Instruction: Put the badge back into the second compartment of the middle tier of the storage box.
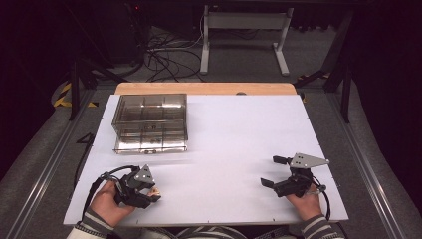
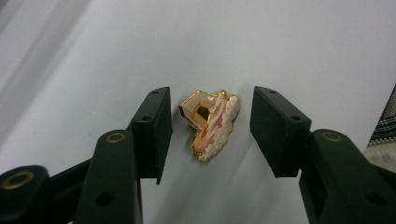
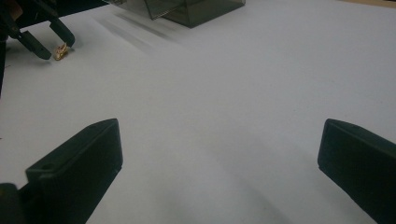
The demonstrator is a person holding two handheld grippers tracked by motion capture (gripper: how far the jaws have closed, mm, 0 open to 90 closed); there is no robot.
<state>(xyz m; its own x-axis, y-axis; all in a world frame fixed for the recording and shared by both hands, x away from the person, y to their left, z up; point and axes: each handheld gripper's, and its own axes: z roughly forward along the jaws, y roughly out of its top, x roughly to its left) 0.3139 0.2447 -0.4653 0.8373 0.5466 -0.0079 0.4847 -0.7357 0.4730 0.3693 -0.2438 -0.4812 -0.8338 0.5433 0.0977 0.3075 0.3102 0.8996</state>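
Gold, one small charm (image 2: 211, 122) lies between the open left tool (image 2: 211, 133); right tool (image 3: 219, 154) open, empty.

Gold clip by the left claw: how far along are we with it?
Done: the left claw is lined up, open, jaws either side of the gold clip, neither touching it. In hand: closing on the clip, which lies on the white table. Left: lifting it, probably toward the clear drawer box. The right claw waits open, empty.

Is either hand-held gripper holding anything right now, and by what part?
Nothing is held. The left hand-held gripper is open around the gold charm, which lies on the table untouched. The right hand-held gripper is open.
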